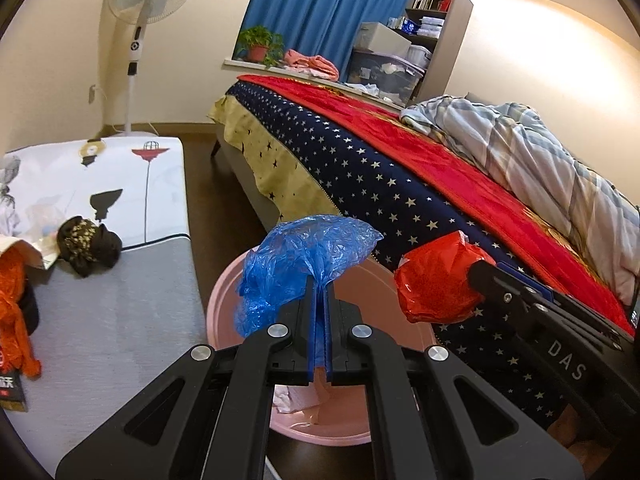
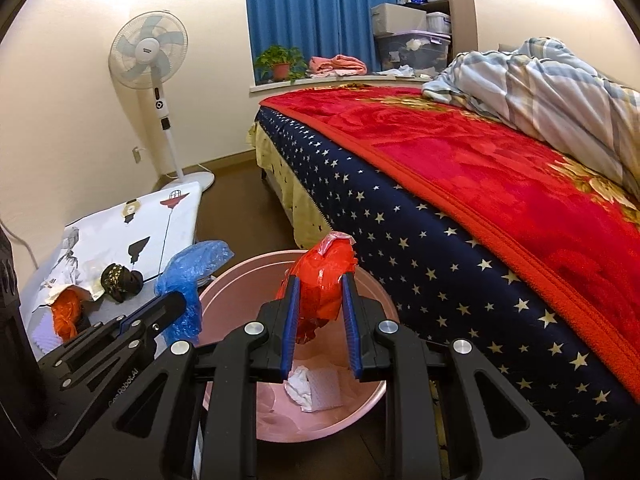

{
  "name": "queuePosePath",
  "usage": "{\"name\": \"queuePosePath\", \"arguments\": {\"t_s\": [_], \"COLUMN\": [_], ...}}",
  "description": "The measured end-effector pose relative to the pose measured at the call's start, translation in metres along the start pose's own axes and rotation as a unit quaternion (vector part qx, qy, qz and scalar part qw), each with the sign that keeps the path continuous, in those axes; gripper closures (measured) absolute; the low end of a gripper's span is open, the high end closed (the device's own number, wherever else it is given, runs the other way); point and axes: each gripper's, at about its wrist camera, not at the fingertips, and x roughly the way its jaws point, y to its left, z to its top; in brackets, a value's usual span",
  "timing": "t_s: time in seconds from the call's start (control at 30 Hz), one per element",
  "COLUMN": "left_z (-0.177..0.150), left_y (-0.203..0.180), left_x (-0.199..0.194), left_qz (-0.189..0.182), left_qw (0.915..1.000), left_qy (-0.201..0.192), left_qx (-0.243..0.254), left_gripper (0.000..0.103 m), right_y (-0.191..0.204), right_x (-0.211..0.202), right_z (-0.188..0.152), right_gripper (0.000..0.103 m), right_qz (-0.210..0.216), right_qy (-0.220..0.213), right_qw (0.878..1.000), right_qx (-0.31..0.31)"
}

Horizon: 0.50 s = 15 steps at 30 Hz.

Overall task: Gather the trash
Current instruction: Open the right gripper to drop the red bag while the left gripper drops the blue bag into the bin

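My left gripper [image 1: 319, 280] is shut on a crumpled blue plastic bag [image 1: 296, 256] and holds it over the pink basin [image 1: 224, 304]. My right gripper [image 2: 320, 284] is shut on a crumpled red plastic bag [image 2: 324, 280], also above the pink basin [image 2: 240, 276]. The red bag [image 1: 432, 284] shows in the left wrist view to the right of the blue one. The blue bag [image 2: 188, 276] and the left gripper [image 2: 176, 300] show at the left of the right wrist view. White crumpled paper [image 2: 302, 386] lies inside the basin.
A low table with a white patterned cloth [image 1: 120, 184] at the left carries a black crumpled item [image 1: 88, 246] and an orange bag [image 1: 16, 300]. A bed with a red blanket [image 2: 500, 168] fills the right. A standing fan [image 2: 150, 52] is at the far wall.
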Motion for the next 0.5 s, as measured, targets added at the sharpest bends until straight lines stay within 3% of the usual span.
{"name": "queuePosePath", "arguments": {"t_s": [0.17, 0.2, 0.23, 0.27, 0.37, 0.5], "left_z": [0.001, 0.001, 0.0, 0.0, 0.001, 0.001], "left_y": [-0.003, -0.002, 0.0, 0.002, 0.004, 0.003], "left_x": [0.009, 0.011, 0.012, 0.012, 0.01, 0.01], "left_qz": [-0.013, -0.011, -0.009, -0.008, -0.009, -0.011], "left_qw": [0.9999, 0.9998, 0.9998, 0.9998, 0.9997, 0.9998], "left_qy": [0.009, 0.011, 0.012, 0.01, 0.01, 0.011], "left_qx": [-0.003, -0.007, -0.012, -0.016, -0.02, -0.015], "left_gripper": [0.097, 0.092, 0.077, 0.069, 0.069, 0.069], "right_y": [-0.003, -0.004, -0.005, -0.006, -0.008, -0.005], "right_x": [0.007, 0.009, 0.01, 0.011, 0.012, 0.01], "right_z": [-0.001, -0.001, -0.001, -0.002, -0.003, -0.003], "right_gripper": [0.08, 0.079, 0.079, 0.077, 0.065, 0.064], "right_qz": [0.003, 0.003, -0.004, -0.01, -0.014, -0.011], "right_qy": [0.014, 0.021, 0.022, 0.023, 0.025, 0.02], "right_qw": [1.0, 1.0, 1.0, 1.0, 0.999, 1.0], "right_qx": [0.006, 0.009, 0.011, 0.013, 0.022, 0.016]}}
